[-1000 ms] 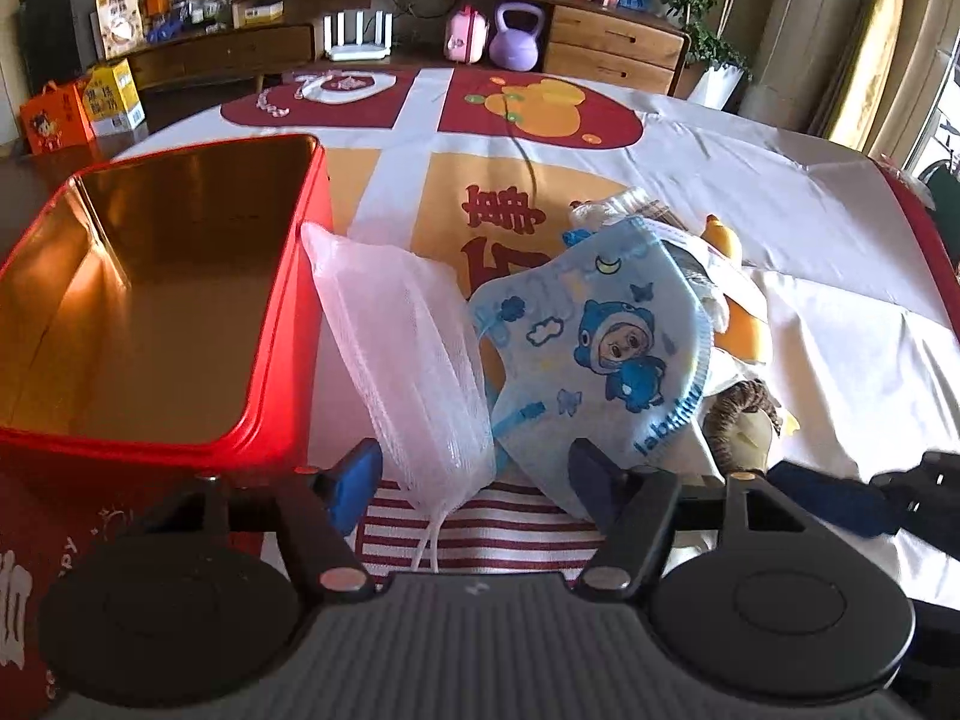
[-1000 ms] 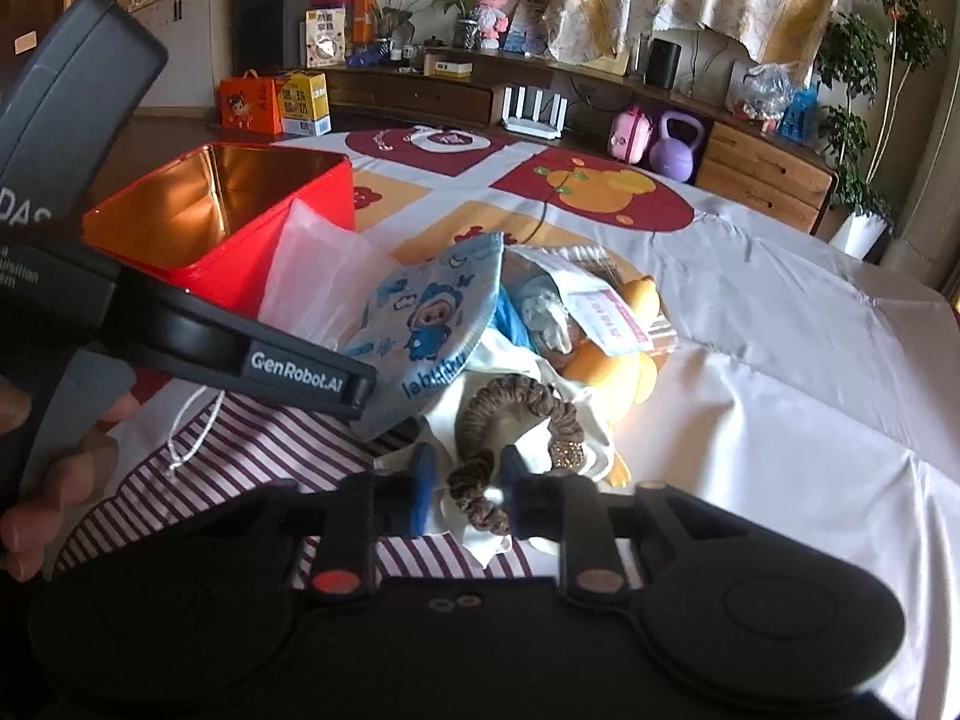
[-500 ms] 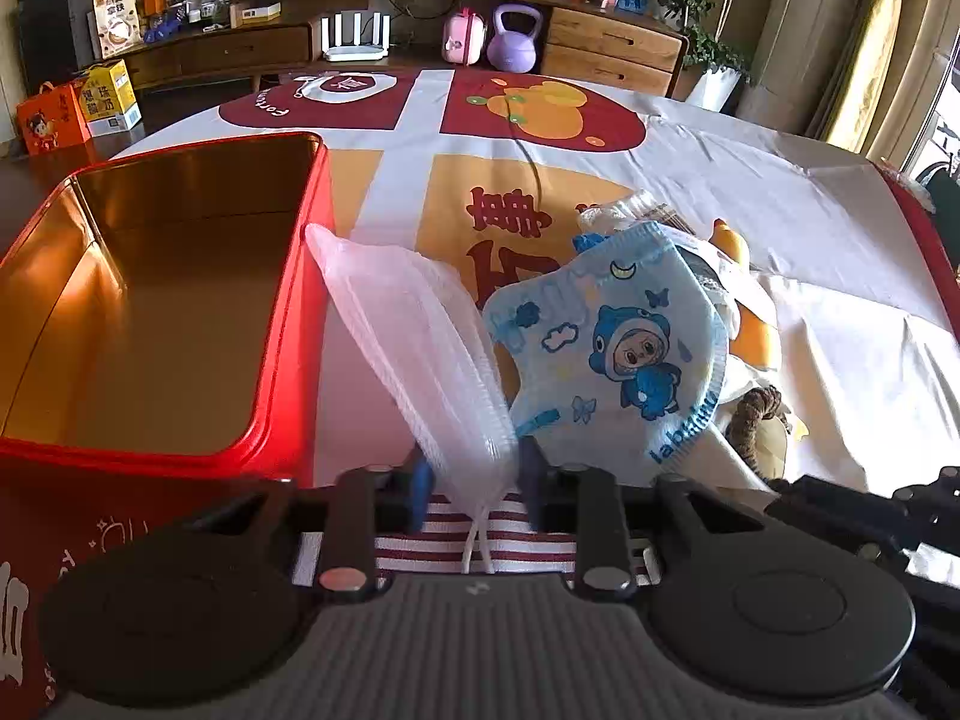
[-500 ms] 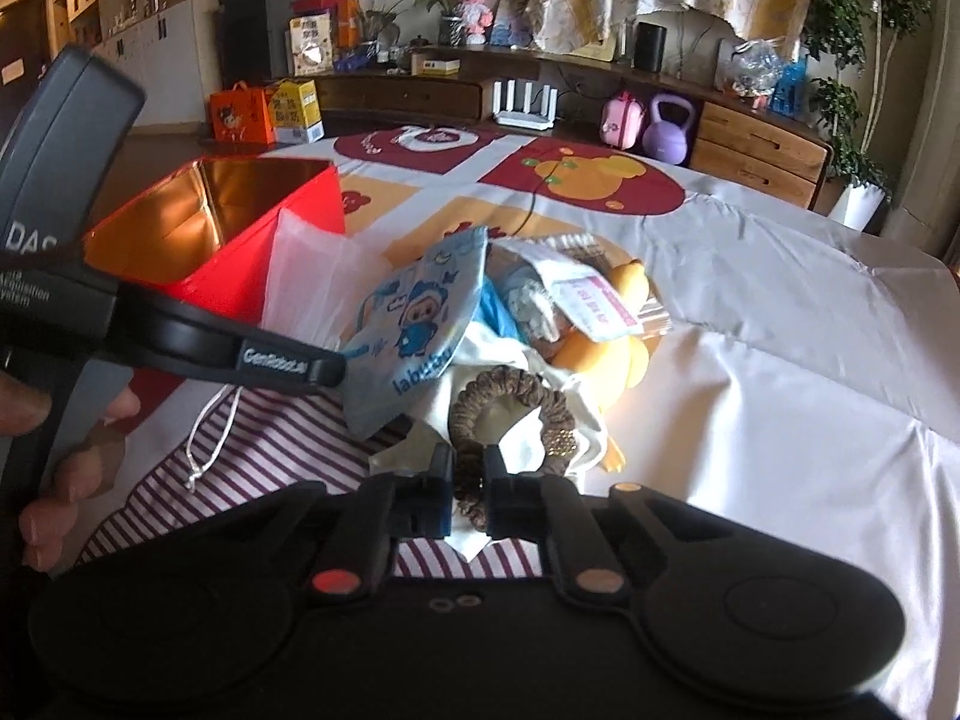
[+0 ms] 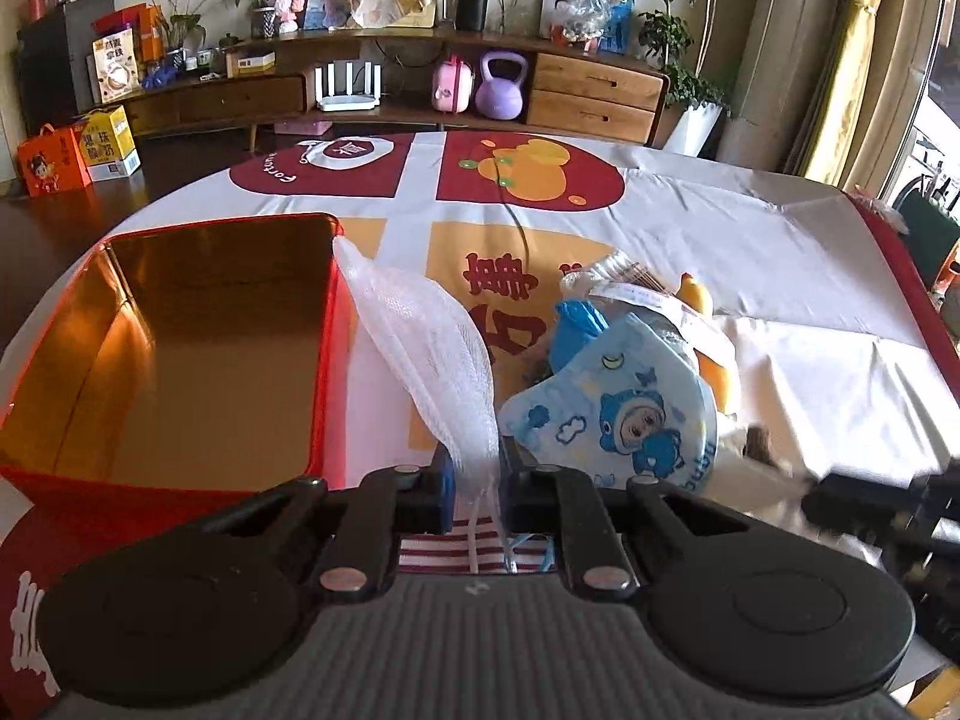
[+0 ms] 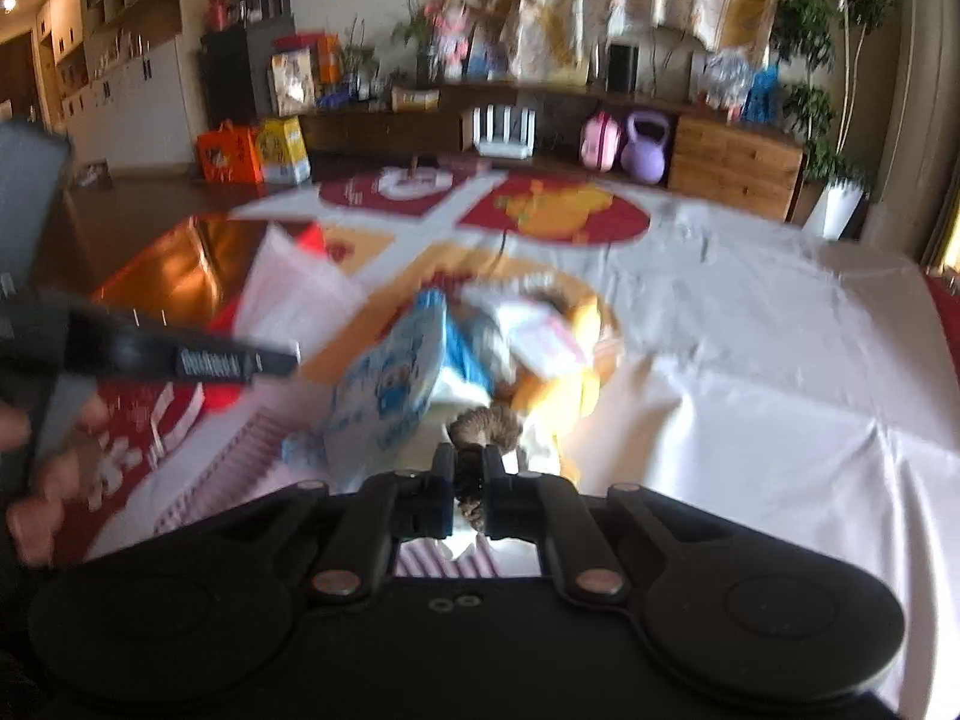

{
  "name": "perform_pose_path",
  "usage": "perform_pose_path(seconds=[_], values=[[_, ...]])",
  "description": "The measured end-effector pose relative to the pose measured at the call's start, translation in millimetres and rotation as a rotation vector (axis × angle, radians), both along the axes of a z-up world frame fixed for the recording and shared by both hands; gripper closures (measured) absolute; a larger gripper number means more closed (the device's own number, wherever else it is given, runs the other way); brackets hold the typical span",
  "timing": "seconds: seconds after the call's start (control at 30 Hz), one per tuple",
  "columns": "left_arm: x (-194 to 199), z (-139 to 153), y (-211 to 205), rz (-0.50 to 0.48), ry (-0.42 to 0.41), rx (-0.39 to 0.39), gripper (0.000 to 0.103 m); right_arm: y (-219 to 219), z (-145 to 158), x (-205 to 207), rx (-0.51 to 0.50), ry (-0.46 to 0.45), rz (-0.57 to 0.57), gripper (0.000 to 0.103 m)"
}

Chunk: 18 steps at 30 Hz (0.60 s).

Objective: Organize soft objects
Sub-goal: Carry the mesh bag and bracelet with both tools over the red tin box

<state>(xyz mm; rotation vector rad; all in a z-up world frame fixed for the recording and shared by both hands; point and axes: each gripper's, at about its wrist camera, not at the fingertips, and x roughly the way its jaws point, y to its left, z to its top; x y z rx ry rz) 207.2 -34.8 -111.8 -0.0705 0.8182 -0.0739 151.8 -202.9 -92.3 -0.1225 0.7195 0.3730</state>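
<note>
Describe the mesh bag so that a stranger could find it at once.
Find the red tin on the table. Just right of its wall, the mesh bag rises from the left gripper. It is plain white netting; the mask beside it has blue cartoons.

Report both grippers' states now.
Left gripper: shut on the white mesh bag.
Right gripper: shut on the brown fabric scrunchie.
</note>
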Motion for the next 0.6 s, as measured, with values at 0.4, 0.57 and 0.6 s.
perform_pose_path(seconds=[0.4,0.57,0.6], values=[[-13,-3,4,0.0,0.017,-0.003,0.09,-7,-14,-8,0.034,0.08,-0.016,0.084],[-12,-5,3,-0.007,0.022,-0.005,0.09,-2,-12,5,0.05,0.083,-0.031,0.084],[-11,-6,2,-0.01,0.023,-0.005,0.09,-1,-13,8,0.053,0.09,-0.032,0.084]])
